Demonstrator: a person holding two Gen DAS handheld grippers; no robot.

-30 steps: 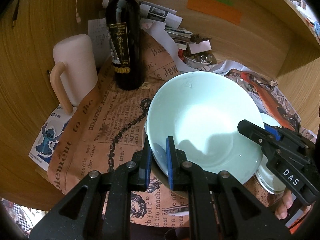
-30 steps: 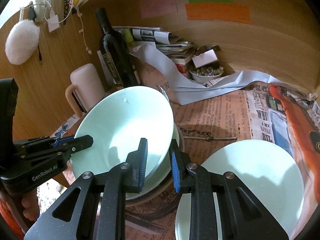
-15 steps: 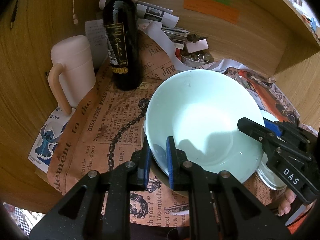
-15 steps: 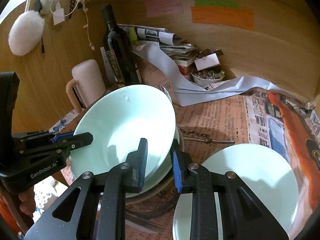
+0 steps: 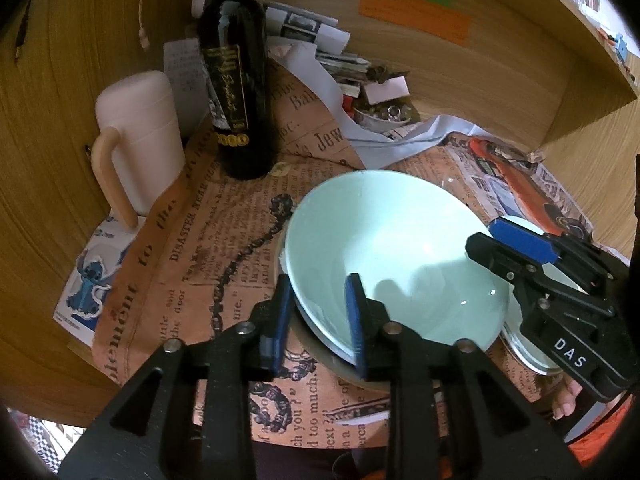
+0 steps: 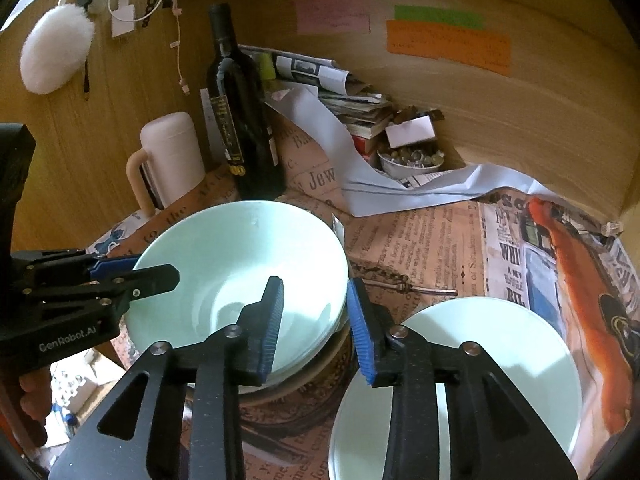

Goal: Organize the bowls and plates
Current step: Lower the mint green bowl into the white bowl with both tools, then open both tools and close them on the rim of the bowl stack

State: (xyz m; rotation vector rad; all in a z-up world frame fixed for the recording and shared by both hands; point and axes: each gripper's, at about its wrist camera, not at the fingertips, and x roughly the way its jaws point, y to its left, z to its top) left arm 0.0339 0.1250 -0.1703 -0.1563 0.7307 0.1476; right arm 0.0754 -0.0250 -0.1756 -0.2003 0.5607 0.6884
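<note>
My left claw (image 5: 318,318) and right claw (image 6: 316,330) have just been opening, jaws slack astride one pale green bowl's (image 6: 240,280) rim. That bowl sits nested in a stack beside one plate (image 6: 480,360), one bottle (image 6: 244,120) and one mug (image 6: 172,156).

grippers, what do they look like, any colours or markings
Both are black speckled plastic with cut-out triangular fingers, silver pins and ribbed blue pads. The left gripper reads "GenRobot.AI" in white on its side; the right gripper reads "DAS". No sleeves or cables show.

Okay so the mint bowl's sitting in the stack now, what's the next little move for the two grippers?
Probably back both grippers straight off the rim. The left gripper and right gripper have just been opening, pads clear of the mint bowl, which rests nested on the bowls beneath. The rim sits between both pairs of jaws, so lifting or twisting could tip it.
</note>
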